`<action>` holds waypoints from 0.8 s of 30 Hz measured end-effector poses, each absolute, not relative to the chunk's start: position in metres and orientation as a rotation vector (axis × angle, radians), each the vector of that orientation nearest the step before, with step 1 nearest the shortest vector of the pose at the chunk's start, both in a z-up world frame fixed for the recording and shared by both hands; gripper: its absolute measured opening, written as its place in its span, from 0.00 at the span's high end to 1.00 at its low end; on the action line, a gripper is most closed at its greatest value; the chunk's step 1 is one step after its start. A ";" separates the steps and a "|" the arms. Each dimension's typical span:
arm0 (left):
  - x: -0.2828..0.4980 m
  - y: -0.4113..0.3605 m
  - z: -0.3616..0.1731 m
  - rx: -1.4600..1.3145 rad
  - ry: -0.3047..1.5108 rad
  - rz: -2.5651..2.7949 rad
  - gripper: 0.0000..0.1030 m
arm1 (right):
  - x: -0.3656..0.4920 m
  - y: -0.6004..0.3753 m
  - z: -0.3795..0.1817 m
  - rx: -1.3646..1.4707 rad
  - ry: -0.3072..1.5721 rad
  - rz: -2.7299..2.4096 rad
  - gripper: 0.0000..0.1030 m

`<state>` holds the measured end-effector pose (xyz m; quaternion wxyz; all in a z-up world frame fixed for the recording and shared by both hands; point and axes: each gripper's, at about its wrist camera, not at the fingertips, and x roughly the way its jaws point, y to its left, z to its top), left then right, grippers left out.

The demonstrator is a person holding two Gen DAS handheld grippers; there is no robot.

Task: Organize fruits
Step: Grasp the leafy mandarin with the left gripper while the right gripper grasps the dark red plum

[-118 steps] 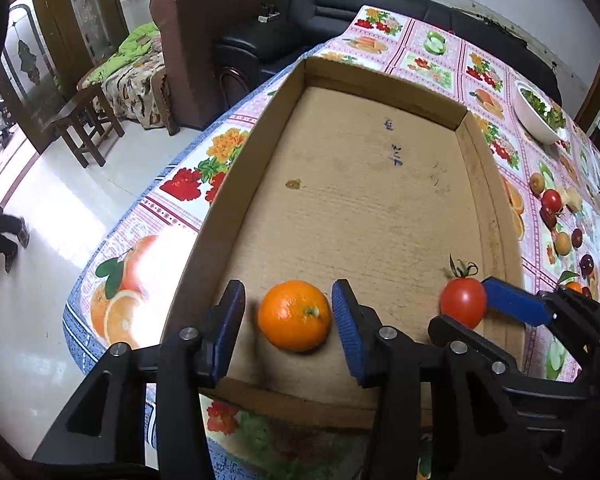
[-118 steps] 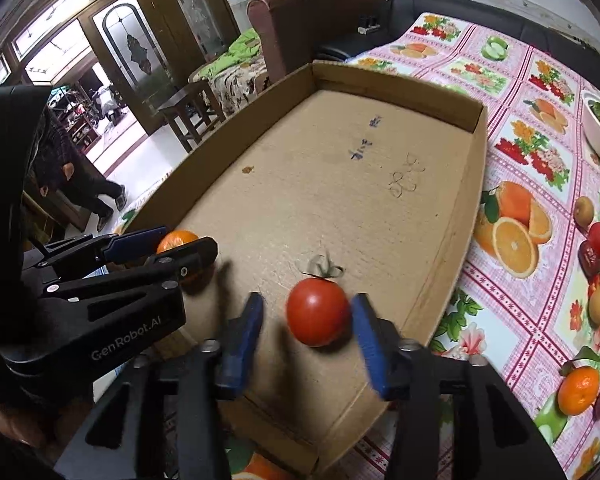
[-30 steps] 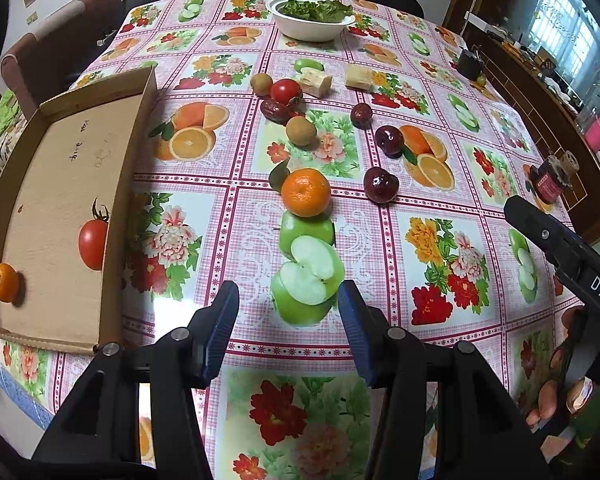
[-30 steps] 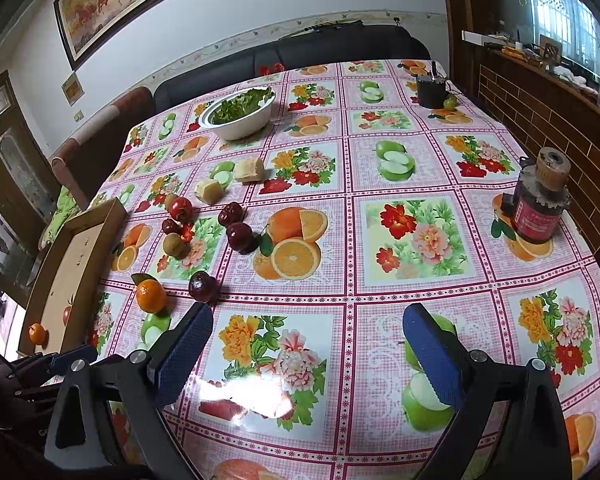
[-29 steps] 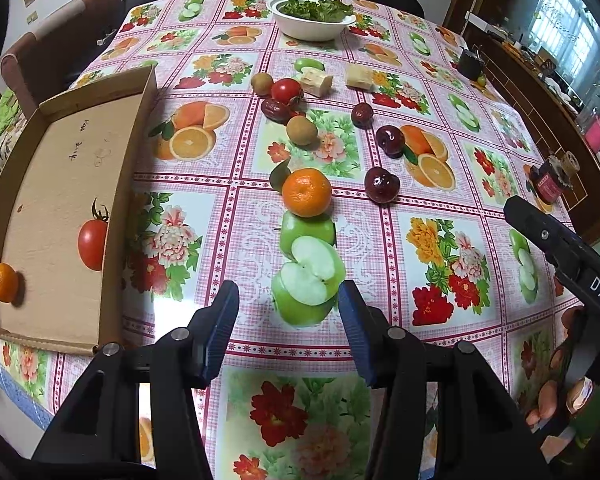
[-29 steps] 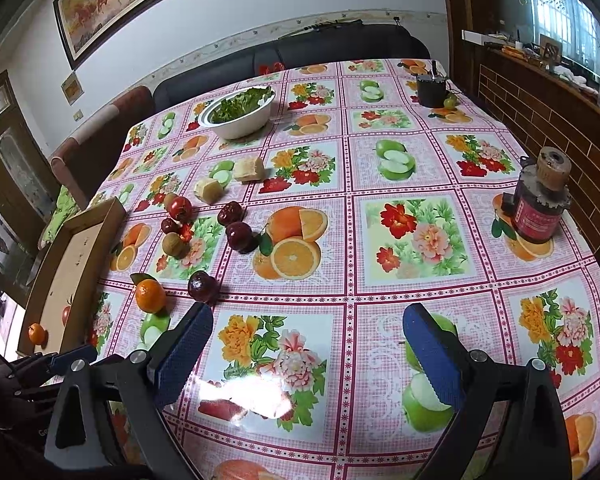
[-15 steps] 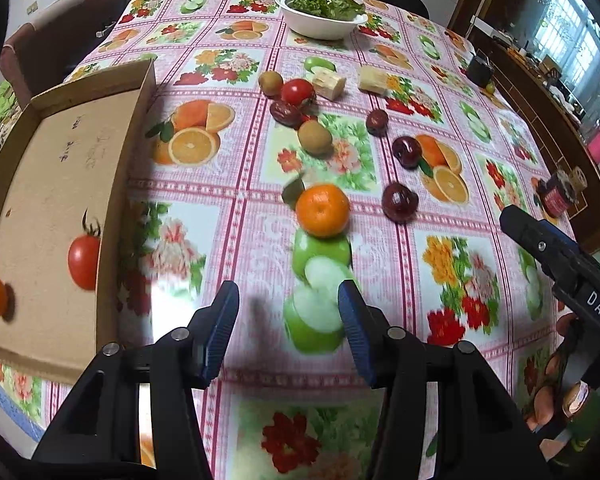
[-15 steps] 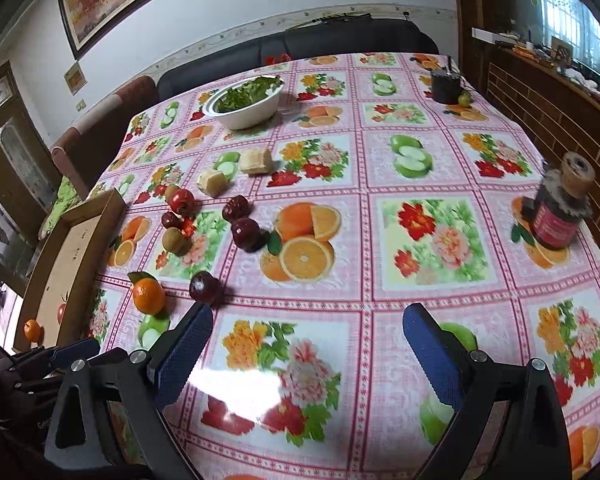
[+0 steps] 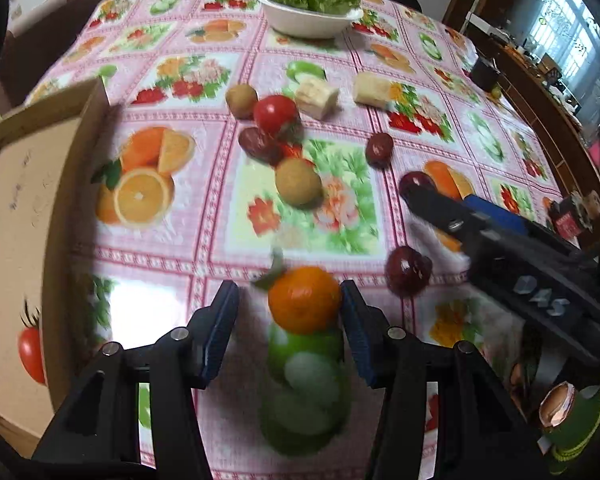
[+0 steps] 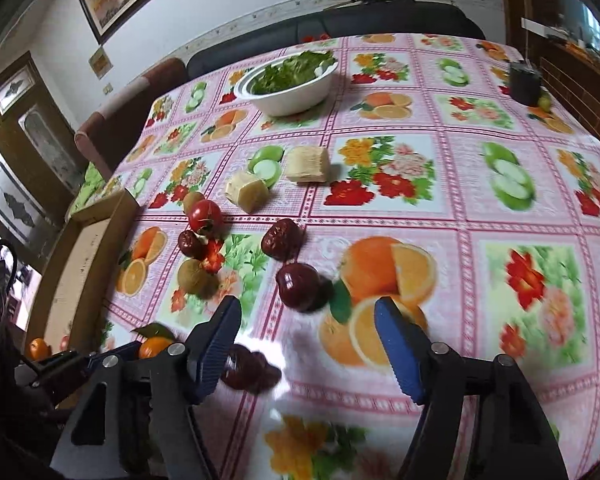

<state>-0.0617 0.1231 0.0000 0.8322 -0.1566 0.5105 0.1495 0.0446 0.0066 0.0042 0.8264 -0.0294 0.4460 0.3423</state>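
Note:
My left gripper (image 9: pixel 288 308) is open, its blue pads on either side of an orange with a leaf (image 9: pixel 304 299) on the fruit-print tablecloth; the orange also shows in the right wrist view (image 10: pixel 154 346). My right gripper (image 10: pixel 308 320) is open and empty, just short of a dark red fruit (image 10: pixel 300 286). Another dark red fruit (image 10: pixel 249 367) lies by its left finger. The cardboard box (image 9: pixel 66 184) at the left holds a tomato (image 9: pixel 31 354). More loose fruit lies ahead: a tomato (image 9: pixel 275 113), brown round fruits (image 9: pixel 298 181), dark red fruits (image 9: pixel 407 270).
A white bowl of greens (image 9: pixel 308 10) stands at the far side of the table. Two pale food blocks (image 10: pixel 306 164) lie near the middle. A dark cup (image 10: pixel 523 82) and a small jar (image 9: pixel 572 216) stand at the right. A sofa runs behind the table.
Both grippers have moved forward and lower over the table. The orange now sits between my left pads. My right gripper has narrowed its opening and come close to the dark red fruit.

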 end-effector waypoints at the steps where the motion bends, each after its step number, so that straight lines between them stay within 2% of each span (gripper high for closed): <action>1: -0.060 0.124 0.000 -0.332 1.077 0.316 0.51 | 0.046 0.011 0.001 -0.073 0.954 0.724 0.32; 4: -0.059 0.125 -0.001 -0.326 1.054 0.313 0.52 | 0.051 0.023 -0.009 -0.120 0.957 0.693 0.40; 5: -0.059 0.124 -0.001 -0.322 1.045 0.304 0.57 | 0.051 0.024 -0.008 -0.132 0.941 0.687 0.42; 6: -0.059 0.124 -0.001 -0.325 1.040 0.291 0.68 | 0.051 0.026 -0.009 -0.151 0.939 0.674 0.48; 10: -0.060 0.118 0.001 -0.303 1.039 0.277 0.69 | 0.055 0.022 -0.007 -0.106 0.953 0.714 0.73; 24: -0.106 0.135 0.035 -0.307 0.970 0.398 0.69 | 0.022 -0.006 0.028 -0.021 0.915 0.763 0.73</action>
